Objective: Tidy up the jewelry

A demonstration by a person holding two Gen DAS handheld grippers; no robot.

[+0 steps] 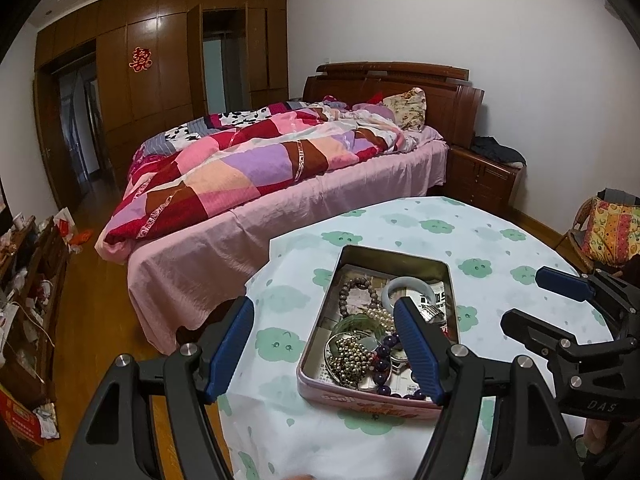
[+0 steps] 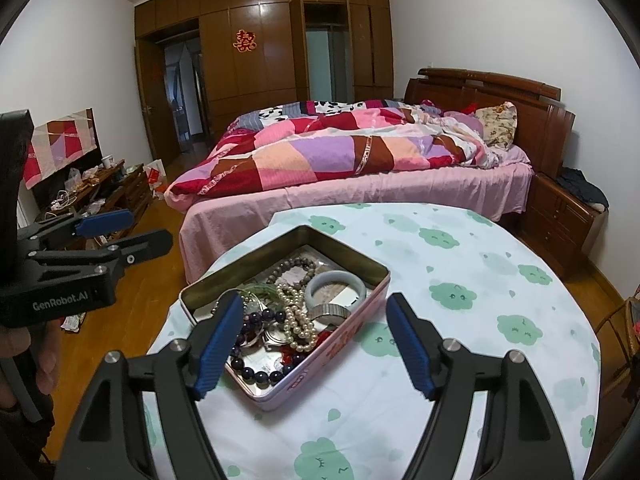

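A pink rectangular tin (image 1: 374, 402) (image 2: 344, 336) sits on a round table and holds a tangle of jewelry: a pale jade bangle (image 1: 408, 285) (image 2: 336, 280), a brown bead bracelet (image 1: 360, 286) (image 2: 296, 266), a pearl strand (image 1: 382, 316) (image 2: 298, 320), dark purple beads (image 1: 386, 350) (image 2: 256, 372), gold beads (image 1: 354, 356) and a metal watch band (image 2: 330, 312). My left gripper (image 1: 324, 328) is open and empty above the tin's near left side. My right gripper (image 2: 316, 326) is open and empty, hovering over the tin's near end; it also shows in the left wrist view (image 1: 536, 300).
The round table (image 2: 460, 300) has a white cloth with green cloud prints. A bed with a patchwork quilt (image 1: 248, 168) stands close behind it. A wooden nightstand (image 2: 560, 216) is at the right, a cluttered low cabinet (image 2: 96, 196) at the left, a chair (image 1: 608, 232) at the far right.
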